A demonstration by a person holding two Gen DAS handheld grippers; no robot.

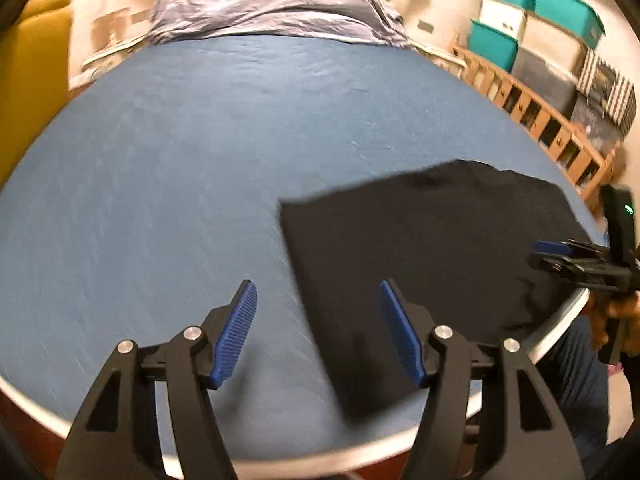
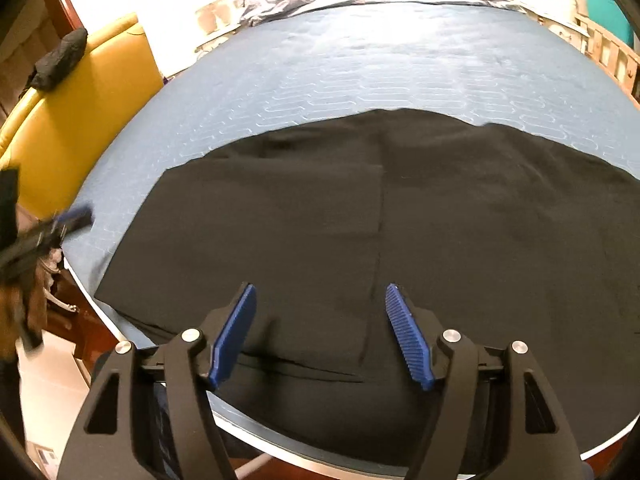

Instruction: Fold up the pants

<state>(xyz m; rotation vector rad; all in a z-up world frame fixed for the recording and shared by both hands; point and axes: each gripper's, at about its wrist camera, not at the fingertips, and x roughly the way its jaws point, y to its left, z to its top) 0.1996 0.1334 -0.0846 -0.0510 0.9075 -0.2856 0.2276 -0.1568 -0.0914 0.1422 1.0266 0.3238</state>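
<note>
Right wrist: right tongs (image 2: 318,334) wide open above pants (image 2: 440,220); left tongs (image 1: 318,332) wide open, empty.

Blue bed (image 2: 360,72), black pants (image 2: 400,220), rumpled duvet (image 1: 272,4)

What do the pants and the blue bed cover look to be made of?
Pants: black, matte, probably a soft woven or knit cloth; they lie flat with faint seams and no shine. Bed cover: blue quilted fabric, going by the stitched wavy pattern.
</note>
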